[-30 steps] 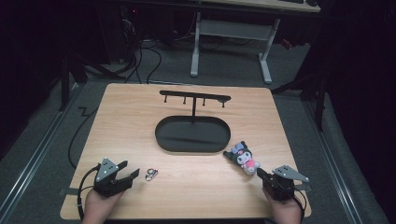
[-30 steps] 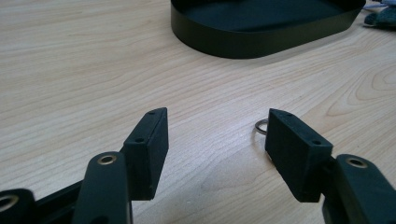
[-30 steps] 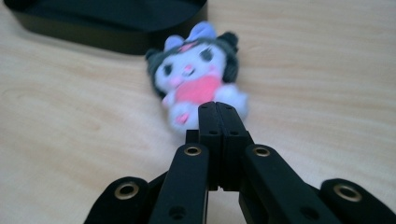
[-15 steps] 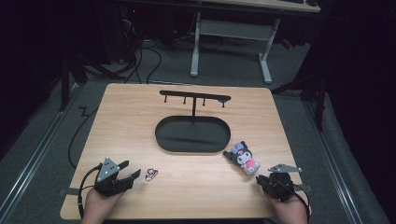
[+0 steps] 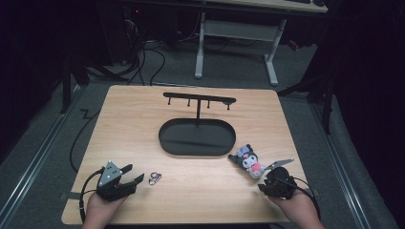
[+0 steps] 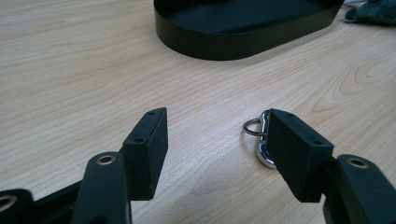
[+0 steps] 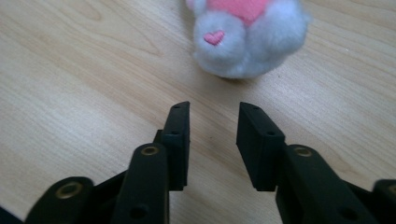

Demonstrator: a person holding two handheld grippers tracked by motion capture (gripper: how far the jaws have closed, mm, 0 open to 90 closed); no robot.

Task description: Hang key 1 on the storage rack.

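Note:
A small plush toy [image 5: 248, 161], black, white and pink, lies on the wooden table [image 5: 133, 119] right of the black oval tray [image 5: 165, 138]. My right gripper [image 5: 265, 180] sits just in front of it; its jaws have just been opening, with nothing between them. From the right gripper view [image 7: 212, 140] the toy's white and pink end [image 7: 243, 42] lies a little ahead of the tips. My left gripper [image 5: 133, 175] rests open at the front left. In the left gripper view [image 6: 217, 140] a silver clip with a ring [image 6: 259, 135] lies beside the right pad [image 6: 294, 149].
A black T-shaped hanger stand [image 5: 199, 100] with several pegs rises from the tray. The silver clip [image 5: 154, 178] lies on the table right of the left gripper. Cables [image 5: 81, 143] trail off the table's left edge. A white desk frame [image 5: 234, 33] stands on the floor behind.
The right gripper has shifted left, closer in front of the plush toy, and its jaws have parted. The left gripper has stayed where it was.

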